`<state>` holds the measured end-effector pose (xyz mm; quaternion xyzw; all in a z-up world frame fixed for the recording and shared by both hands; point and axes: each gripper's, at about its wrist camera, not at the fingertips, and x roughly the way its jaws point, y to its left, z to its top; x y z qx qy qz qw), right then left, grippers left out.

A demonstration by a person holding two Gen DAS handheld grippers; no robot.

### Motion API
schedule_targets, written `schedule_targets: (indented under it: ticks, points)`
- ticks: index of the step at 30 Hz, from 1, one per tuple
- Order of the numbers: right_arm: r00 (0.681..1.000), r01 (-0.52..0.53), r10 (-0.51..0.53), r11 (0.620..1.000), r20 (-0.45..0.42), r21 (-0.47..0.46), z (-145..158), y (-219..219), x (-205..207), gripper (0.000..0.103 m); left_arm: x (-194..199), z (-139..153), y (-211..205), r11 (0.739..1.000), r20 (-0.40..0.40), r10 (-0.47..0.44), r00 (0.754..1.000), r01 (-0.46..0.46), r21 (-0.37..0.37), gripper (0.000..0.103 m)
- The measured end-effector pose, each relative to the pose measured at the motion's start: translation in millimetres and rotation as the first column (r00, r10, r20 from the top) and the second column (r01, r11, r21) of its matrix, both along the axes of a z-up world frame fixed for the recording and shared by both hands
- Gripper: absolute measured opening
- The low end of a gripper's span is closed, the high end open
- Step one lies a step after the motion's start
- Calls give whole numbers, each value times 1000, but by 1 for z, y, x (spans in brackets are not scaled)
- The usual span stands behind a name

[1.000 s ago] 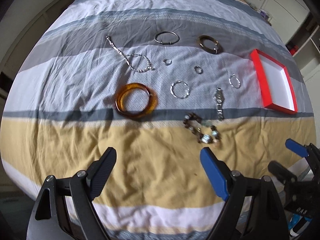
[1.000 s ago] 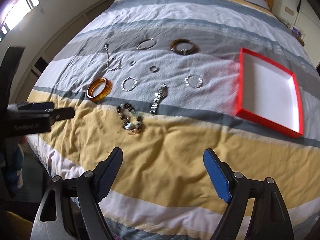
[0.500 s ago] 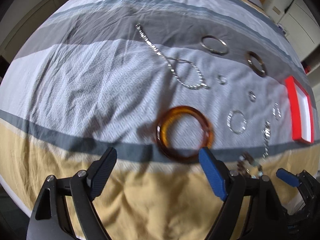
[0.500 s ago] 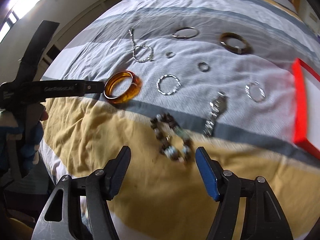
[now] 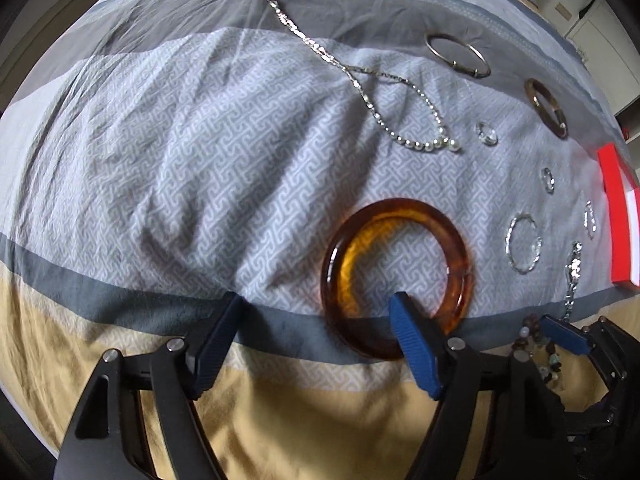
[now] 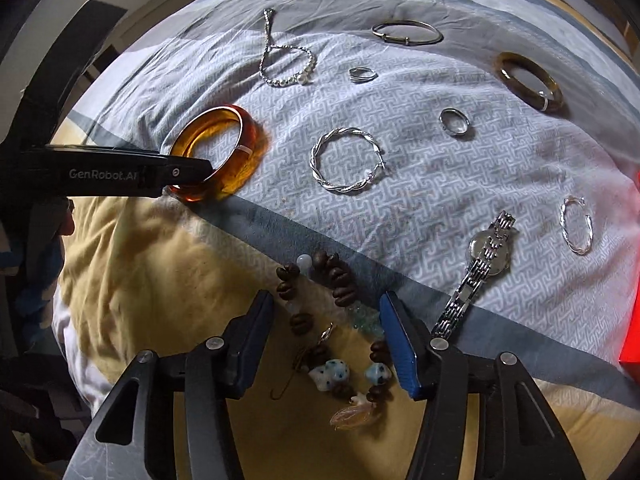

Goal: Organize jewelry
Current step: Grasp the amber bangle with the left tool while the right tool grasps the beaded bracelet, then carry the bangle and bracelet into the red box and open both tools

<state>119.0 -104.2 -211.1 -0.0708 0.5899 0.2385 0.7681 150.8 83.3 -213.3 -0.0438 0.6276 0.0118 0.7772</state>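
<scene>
**Both grippers low over the jewelry on the bed**

Left gripper [image 5: 316, 314] hangs close over the striped duvet [image 5: 168, 160], its jaws spread and just now narrowing; its blue finger [image 5: 412, 344] reaches over the near rim of the amber bangle [image 5: 348, 248] into its hole, the black finger outside on the cloth, neither pad pressing the bangle. Right gripper [image 6: 326, 312] points down at the beaded bracelet [image 6: 340, 280], which lies between its jaws on the yellow stripe; the jaws have just been closing and stand half apart, pads clear of the beads. Just right of its blue finger lies the silver wristwatch [image 6: 486, 254], band stretched toward the gripper. Beyond, on the patterned grey stripe, rest a twisted silver hoop [image 6: 346, 160], a second hoop [image 6: 576, 226] near the red box [image 5: 618, 216], and two small rings [image 6: 454, 120] [image 6: 362, 74]. Farthest lie the silver chain with pearls [image 5: 360, 80], a thin metal bangle [image 6: 406, 32] and a dark brown bangle [image 6: 530, 80]
</scene>
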Motion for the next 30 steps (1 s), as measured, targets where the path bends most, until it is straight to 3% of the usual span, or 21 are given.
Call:
schedule_targets:
  ticks: [2,3,4,6,8,9,18,30]
  points:
    - [1000,-7,7,1000,0,-8,-1,0,0,46,0,-1,-2,1000,0,-4,1000,4,15,67]
    - [1000,-7,7,1000,-2,-10,-1,-1,-1,37,0,-1,-3,1000,2,-2,1000,2,22,64]
    - [1000,-6,6,1000,-7,-8,-1,-3,-2,25,-1,-1,-4,1000,5,-1,1000,1,30,56]
    - [999,0,1,1000,-32,8,-1,-8,-2,13,-1,2,-7,999,10,-5,1000,5,34,41]
    - [998,12,-10,999,-55,31,-1,-12,-3,11,-2,5,-7,999,14,-10,1000,9,35,13]
    - [997,23,-20,998,-71,50,-1,-15,-3,10,-1,8,-7,999,12,-7,1000,6,37,11]
    - [992,88,-70,979,-103,184,24,-31,-18,10,-13,37,-11,1000,47,23,999,-23,0,9]
    - [980,197,-184,943,-70,269,63,-92,-35,10,-48,63,-42,998,53,-56,997,56,9,9]
